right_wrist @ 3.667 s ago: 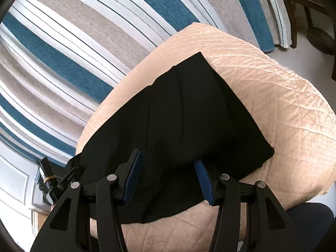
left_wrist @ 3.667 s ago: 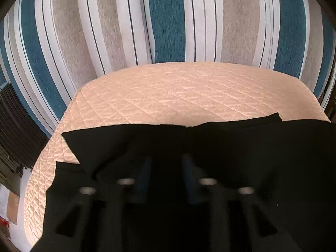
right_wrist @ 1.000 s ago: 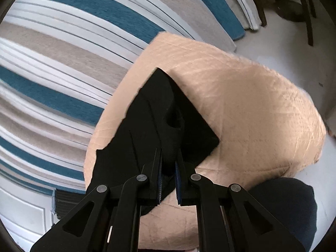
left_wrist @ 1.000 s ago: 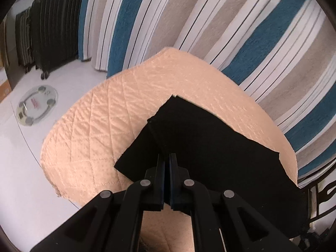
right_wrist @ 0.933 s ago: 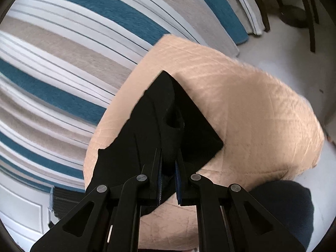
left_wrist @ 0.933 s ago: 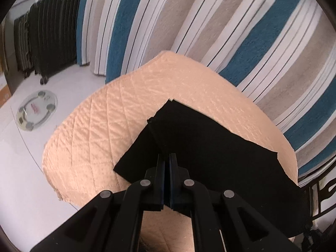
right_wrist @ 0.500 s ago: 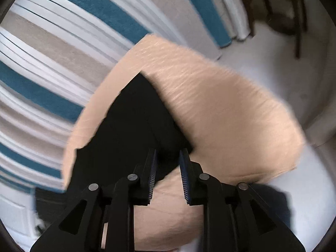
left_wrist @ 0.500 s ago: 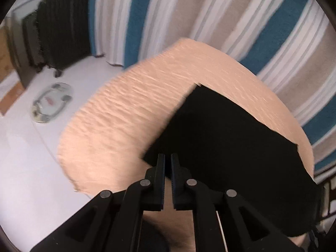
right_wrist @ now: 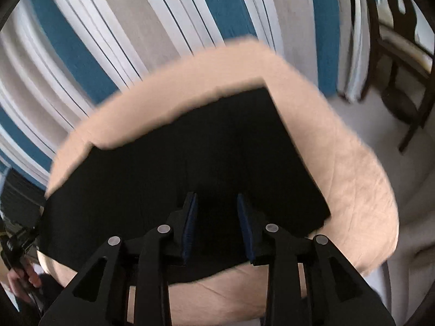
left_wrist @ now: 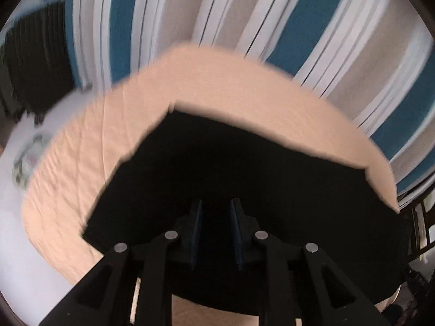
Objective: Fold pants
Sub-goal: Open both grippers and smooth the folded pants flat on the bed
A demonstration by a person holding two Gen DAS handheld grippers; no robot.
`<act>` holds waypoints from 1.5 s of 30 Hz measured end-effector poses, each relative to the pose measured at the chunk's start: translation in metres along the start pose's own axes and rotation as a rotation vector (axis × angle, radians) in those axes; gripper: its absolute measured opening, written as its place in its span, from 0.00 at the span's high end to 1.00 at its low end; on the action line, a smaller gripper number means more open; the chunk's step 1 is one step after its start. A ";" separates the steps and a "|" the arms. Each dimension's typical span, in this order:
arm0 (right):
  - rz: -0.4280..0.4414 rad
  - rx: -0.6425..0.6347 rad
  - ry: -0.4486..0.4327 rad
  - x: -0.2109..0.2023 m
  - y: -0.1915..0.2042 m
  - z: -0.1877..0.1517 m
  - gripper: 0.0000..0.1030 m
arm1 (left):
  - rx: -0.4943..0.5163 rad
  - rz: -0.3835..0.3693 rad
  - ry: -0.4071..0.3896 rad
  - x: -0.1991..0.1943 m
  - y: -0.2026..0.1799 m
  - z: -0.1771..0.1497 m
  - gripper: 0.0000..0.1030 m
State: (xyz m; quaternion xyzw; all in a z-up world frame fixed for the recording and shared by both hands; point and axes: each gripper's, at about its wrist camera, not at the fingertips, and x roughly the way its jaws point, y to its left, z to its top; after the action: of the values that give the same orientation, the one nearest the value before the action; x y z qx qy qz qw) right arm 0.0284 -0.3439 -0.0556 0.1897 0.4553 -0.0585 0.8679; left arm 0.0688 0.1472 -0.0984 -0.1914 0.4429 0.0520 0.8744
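We find the black pants folded into a flat dark slab on the peach quilted cushion, which stands before a striped blue, grey and white fabric. The left gripper hangs over the near part of the pants, its fingers parting with a narrow gap, nothing pinched between them. The right gripper likewise hangs above the pants, fingers opening a little wider, empty. Only the left view shows a dark ribbed case and a round scale on the pale floor. Only the right view shows a dark wooden chair, and a hand at the lower left edge. Both views are motion-blurred.
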 end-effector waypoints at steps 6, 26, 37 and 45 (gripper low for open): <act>-0.038 -0.059 -0.057 -0.021 -0.002 0.002 0.67 | -0.020 0.017 -0.038 -0.017 0.011 0.001 0.77; -0.052 -0.058 -0.116 0.031 0.008 0.075 0.63 | -0.098 0.084 -0.146 0.009 0.023 0.066 0.68; -0.111 -0.052 -0.127 0.025 -0.005 0.081 0.54 | 0.034 0.106 -0.123 0.014 -0.007 0.058 0.59; -0.030 -0.174 -0.125 -0.014 0.027 0.012 0.54 | 0.180 0.006 -0.196 -0.039 -0.032 0.003 0.59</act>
State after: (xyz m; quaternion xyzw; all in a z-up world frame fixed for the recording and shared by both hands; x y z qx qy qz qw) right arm 0.0367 -0.3246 -0.0305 0.1028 0.4066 -0.0436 0.9068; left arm 0.0557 0.1223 -0.0569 -0.1049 0.3588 0.0332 0.9269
